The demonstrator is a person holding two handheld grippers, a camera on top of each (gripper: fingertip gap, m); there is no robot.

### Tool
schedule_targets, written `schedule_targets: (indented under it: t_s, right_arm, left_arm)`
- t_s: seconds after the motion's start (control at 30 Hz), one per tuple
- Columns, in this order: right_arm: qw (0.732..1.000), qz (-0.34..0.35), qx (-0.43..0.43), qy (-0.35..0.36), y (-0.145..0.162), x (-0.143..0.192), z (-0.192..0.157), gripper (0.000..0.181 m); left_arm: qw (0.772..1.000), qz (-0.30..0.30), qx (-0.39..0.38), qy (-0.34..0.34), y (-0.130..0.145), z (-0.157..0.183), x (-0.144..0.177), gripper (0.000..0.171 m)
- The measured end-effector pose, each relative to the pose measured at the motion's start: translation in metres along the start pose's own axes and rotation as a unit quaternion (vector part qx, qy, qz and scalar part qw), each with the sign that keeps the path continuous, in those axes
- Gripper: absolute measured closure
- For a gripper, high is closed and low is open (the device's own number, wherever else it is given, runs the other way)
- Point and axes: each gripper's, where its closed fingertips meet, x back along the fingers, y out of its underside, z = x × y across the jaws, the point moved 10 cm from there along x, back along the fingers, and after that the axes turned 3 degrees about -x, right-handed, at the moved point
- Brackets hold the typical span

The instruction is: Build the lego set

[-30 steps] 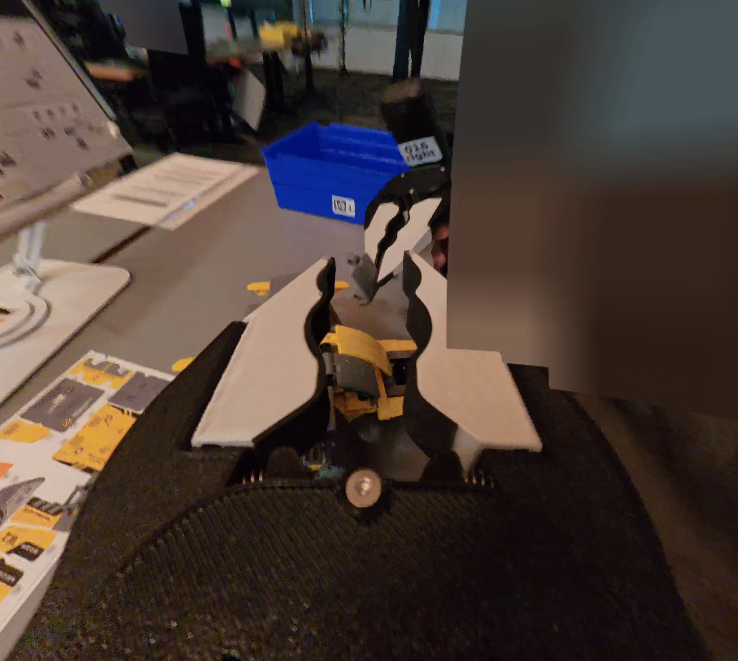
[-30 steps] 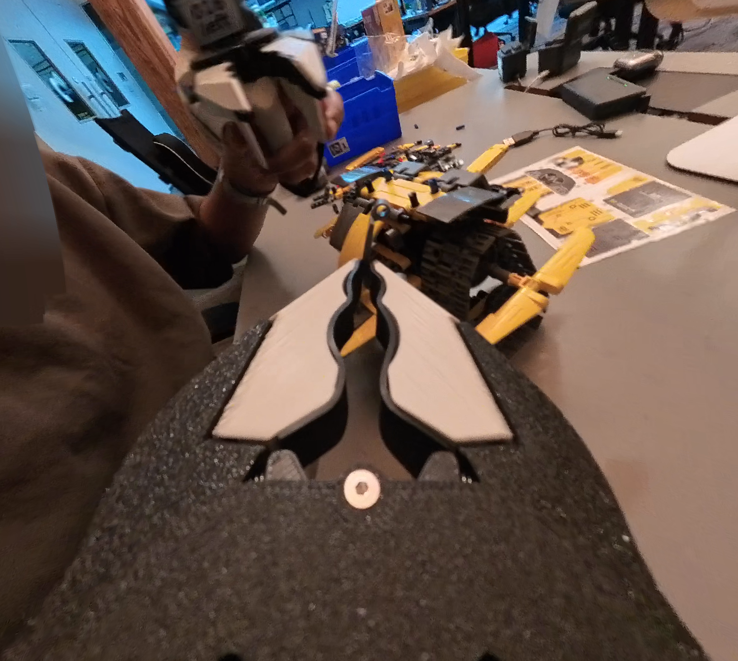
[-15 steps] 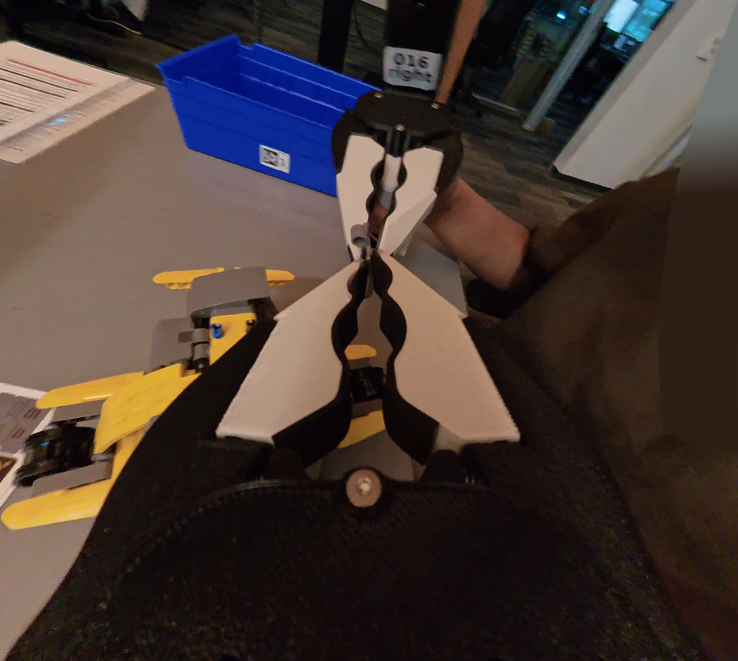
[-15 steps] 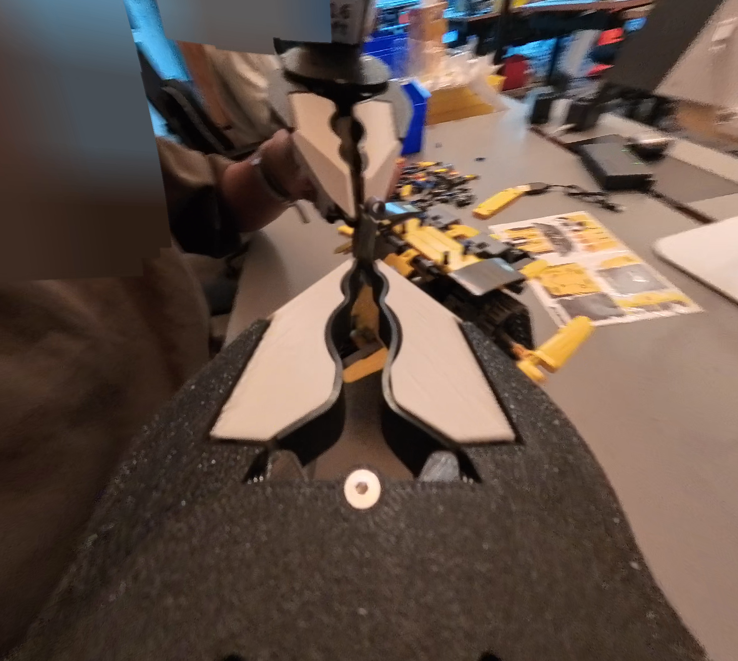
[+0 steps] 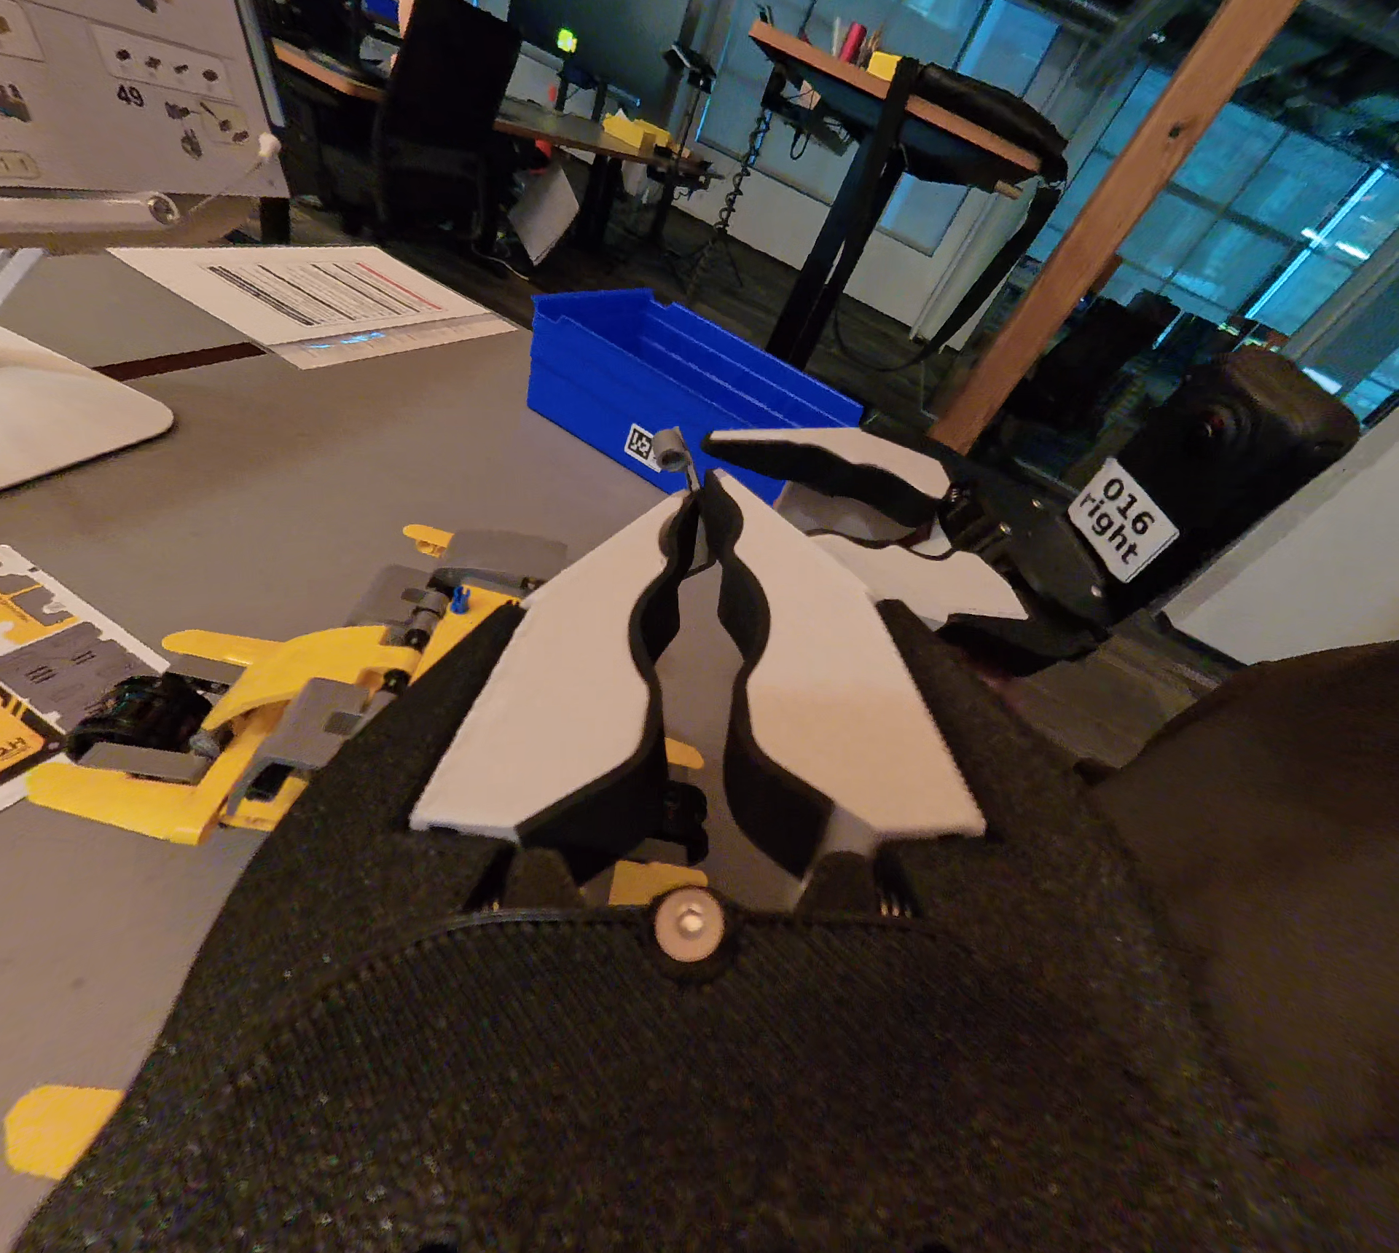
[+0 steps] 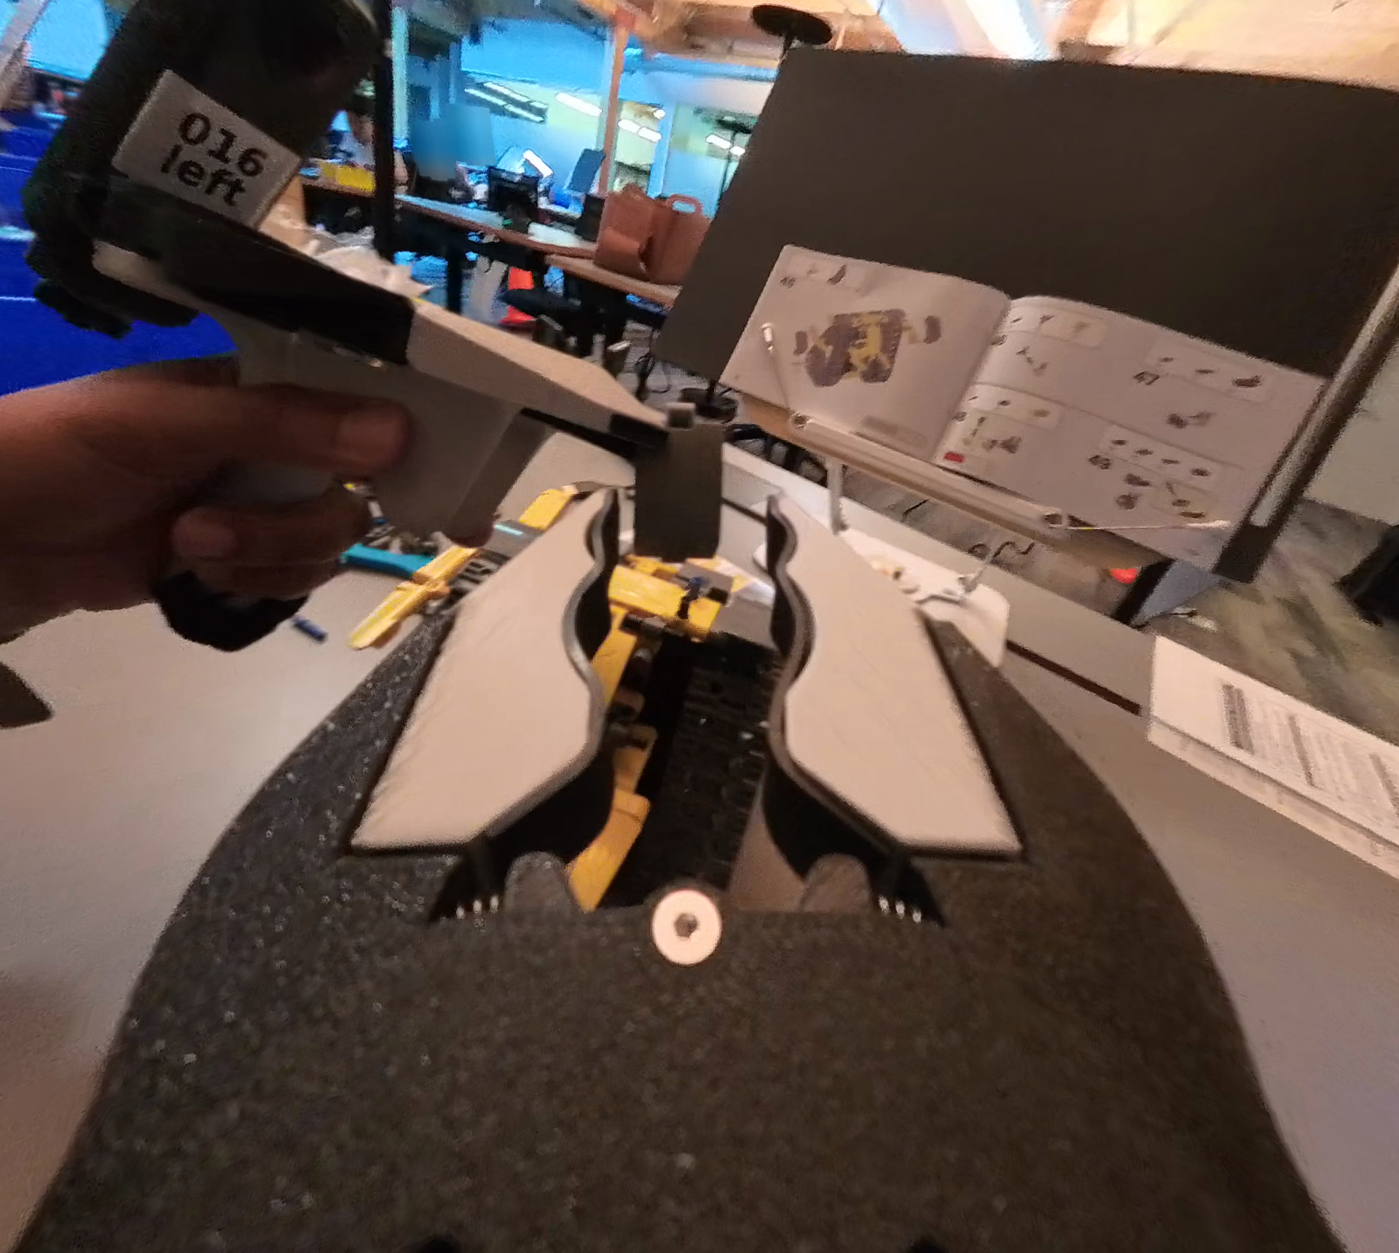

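Observation:
My left gripper (image 5: 700, 498) is shut on a small grey brick piece (image 5: 670, 448) that sticks out past its tips. In the right wrist view the left gripper (image 6: 651, 433) comes in from the left, held by a person's hand (image 6: 189, 475), and the grey piece (image 6: 677, 490) hangs between the spread tips of my right gripper (image 6: 693, 513). The right gripper is open and empty; one of its fingers (image 5: 825, 460) shows just right of the piece. A yellow and black brick vehicle (image 5: 303, 687) stands on the grey table below both grippers (image 6: 666, 611).
A blue bin (image 5: 681, 369) stands behind the grippers. An open instruction booklet (image 6: 1022, 384) rests on a white stand (image 5: 60, 407). A printed sheet (image 5: 318, 301) and a yellow sticker sheet (image 5: 45, 649) lie on the table. Desks and monitors stand farther back. Both grippers' tips are close together, under 4 cm apart.
A second ago the right gripper held the grey piece and the left was open. Half a second ago both were shut on it. Now the right has opened and the left holds it.

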Motion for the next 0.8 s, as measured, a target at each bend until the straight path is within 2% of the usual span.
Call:
schedule_targets:
  t_s: [0.1,0.3,0.47,0.5,0.63,0.73,0.8]
  right_arm:
    - [1.000,-0.024,0.001,-0.012,0.002,0.002,-0.002,0.157]
    - [0.997,-0.067,0.027,-0.012,0.005,0.003,-0.001,0.158]
    - [0.996,-0.085,0.002,-0.039,0.013,0.006,0.008,0.159]
    - [0.995,-0.088,-0.021,-0.040,0.016,0.008,0.013,0.159]
    - [0.985,-0.126,-0.118,-0.016,0.045,0.017,0.034,0.158]
    - [0.969,-0.116,-0.216,-0.043,0.064,0.014,0.031,0.159]
    - [0.965,-0.103,-0.238,-0.048,0.073,0.011,0.028,0.159]
  left_arm:
    - [1.000,-0.005,-0.003,-0.001,0.003,0.005,-0.002,0.171]
    - [1.000,-0.025,-0.019,-0.004,0.009,0.007,-0.007,0.171]
    - [0.995,-0.068,-0.076,-0.001,0.010,0.009,-0.013,0.170]
    - [0.994,-0.070,-0.089,-0.005,0.008,0.010,-0.012,0.165]
    - [0.980,-0.083,-0.180,-0.010,-0.009,0.001,0.001,0.115]
    - [0.964,-0.134,-0.229,0.011,-0.013,-0.015,0.012,0.088]
    - [0.958,-0.165,-0.230,0.037,-0.009,-0.026,0.020,0.078]
